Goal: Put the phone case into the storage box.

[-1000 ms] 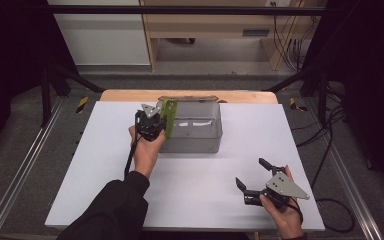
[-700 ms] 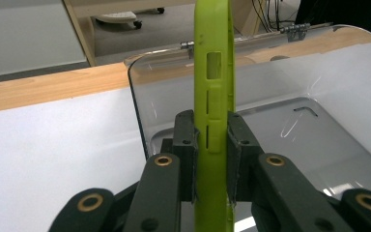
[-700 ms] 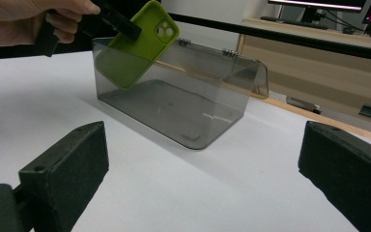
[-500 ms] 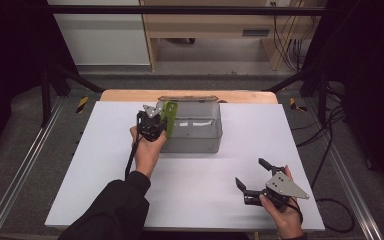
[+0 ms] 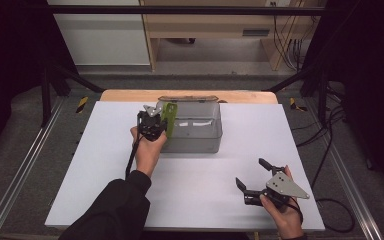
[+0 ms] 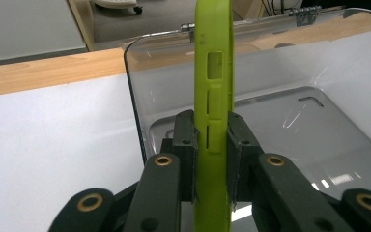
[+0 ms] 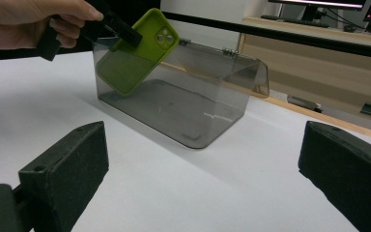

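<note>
Green phone case (image 7: pixel 137 53) pinched edge-on by the left gripper (image 6: pixel 211 145), jaws pressed on both sides of its thin rim. Case is tilted, lower half already inside the clear plastic box (image 5: pixel 192 131), upper half w/ camera cutout sticking above the near-left wall. Doesn't look to be touching the box floor, tho can't tell for sure thru the tinted wall.

Box sits at the back-middle of the white table (image 5: pixel 105 170), lid hinged open toward the far side.

Right gripper (image 5: pixel 252 181) is spread wide, holding nothing, resting low near front-right of table, well apart from the box.

Risks, my guess: grip is on a narrow flexible edge, so case could twist or slip out early. Case is close to the box wall; dragging it could nudge the light box, since nothing steadies it. Releasing at this tilt may leave it leaning on the wall, not flat.
</note>
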A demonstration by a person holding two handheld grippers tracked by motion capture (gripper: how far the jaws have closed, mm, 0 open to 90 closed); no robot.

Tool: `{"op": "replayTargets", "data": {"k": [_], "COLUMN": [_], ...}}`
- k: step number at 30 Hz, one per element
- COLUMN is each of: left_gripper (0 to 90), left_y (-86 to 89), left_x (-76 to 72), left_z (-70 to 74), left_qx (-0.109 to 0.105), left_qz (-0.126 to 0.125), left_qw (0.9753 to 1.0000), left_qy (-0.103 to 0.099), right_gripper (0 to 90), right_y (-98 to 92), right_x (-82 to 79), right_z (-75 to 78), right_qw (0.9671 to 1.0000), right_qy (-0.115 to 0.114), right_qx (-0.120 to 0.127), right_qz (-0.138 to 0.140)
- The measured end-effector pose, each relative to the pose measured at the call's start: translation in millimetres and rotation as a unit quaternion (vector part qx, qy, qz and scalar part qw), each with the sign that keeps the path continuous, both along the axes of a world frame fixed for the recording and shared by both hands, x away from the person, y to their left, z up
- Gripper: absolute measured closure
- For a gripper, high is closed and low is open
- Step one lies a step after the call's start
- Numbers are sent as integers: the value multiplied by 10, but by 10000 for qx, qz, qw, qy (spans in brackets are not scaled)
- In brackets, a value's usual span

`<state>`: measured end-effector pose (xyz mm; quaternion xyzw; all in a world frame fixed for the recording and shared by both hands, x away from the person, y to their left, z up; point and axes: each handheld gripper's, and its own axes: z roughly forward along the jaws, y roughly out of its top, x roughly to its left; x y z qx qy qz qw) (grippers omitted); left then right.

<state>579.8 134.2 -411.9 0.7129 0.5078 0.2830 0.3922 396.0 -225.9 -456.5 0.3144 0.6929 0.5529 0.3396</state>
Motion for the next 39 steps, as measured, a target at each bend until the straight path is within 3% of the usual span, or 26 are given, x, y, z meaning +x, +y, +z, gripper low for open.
{"op": "replayTargets", "data": {"k": [12,22,31,39], "left_gripper": [777,777,777,776], "left_y": [-7,-42,-19,-9], "left_x": [29,7,30,42], "left_z": [24,30,33,30], "left_qx": [-9,47,-67,-42], "left_qz": [108,157,290,341], "left_qw": [9997,9996,9991,9989], "left_qy": [220,211,308,312], "right_gripper": [38,38,38,37], "right_y": [4,3,6,2], "right_x": [4,0,3,2], "right_z": [-1,4,-2,-2], "right_qw": [10000,10000,10000,10000], "right_qy": [25,8,24,43], "right_qx": [4,11,-11,8], "right_qz": [-4,-13,-5,-8]}}
